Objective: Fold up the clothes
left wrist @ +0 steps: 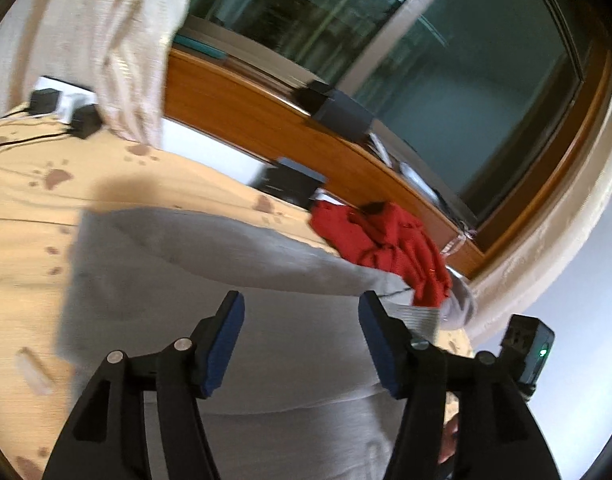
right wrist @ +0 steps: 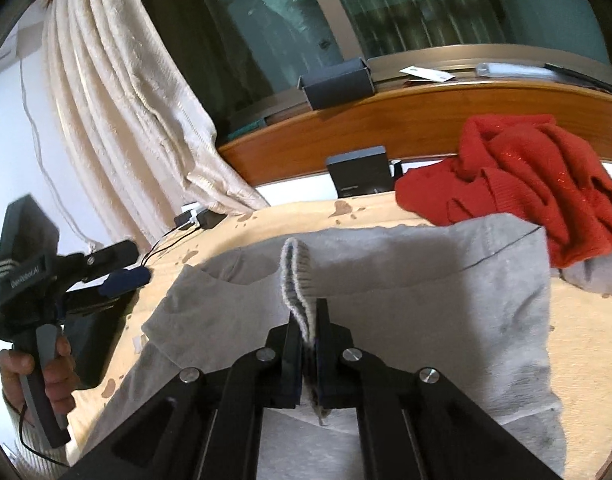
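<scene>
This looks like a bedroom in a home. There is a bed (right wrist: 385, 208) with a spotted cover, a wooden headboard (right wrist: 385, 128), a cream curtain (right wrist: 118, 120) and a big window (right wrist: 425, 8).

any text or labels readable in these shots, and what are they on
"GenRobot.AI", blurred and only roughly legible: on the side of the left gripper body, seen from the right wrist view.
Small pale print on the dark box behind the bed: too small to read.
White card on the sill: unreadable.
</scene>
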Tool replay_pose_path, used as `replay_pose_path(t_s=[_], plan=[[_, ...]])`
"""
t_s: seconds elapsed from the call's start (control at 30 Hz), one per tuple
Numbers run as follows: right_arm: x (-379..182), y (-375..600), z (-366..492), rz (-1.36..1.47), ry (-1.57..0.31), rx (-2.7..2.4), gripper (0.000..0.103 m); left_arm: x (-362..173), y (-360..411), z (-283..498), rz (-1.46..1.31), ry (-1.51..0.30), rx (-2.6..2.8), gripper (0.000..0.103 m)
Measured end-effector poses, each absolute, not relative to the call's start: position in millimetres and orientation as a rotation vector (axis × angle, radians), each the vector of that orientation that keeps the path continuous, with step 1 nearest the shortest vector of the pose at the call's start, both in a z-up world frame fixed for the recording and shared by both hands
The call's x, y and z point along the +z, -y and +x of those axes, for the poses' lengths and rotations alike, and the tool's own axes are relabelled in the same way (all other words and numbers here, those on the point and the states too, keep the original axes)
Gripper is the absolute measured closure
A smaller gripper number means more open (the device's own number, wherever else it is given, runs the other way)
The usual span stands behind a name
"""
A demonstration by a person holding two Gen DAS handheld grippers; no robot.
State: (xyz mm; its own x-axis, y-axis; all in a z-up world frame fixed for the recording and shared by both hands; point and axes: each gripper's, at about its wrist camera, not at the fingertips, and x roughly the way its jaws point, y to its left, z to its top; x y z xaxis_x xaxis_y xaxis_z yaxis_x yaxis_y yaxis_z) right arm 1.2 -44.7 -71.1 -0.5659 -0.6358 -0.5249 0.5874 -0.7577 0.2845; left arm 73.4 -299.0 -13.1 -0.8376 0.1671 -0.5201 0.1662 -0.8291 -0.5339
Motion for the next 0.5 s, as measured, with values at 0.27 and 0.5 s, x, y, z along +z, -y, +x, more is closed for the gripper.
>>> replay_pose_path(t_s=[0.27,0.5], plan=[[-64.9,47.2,6.4,0.758,-0.010,-2.410,0.098,-45.6,306.6,87.2,-1.068,0.711,3.009,0.038],[-52.2,33.5,9.5,0.699,-0.018,-2.501,0.098,-61.8,313.3,82.2,-1.117,0.754,2.995,0.038]])
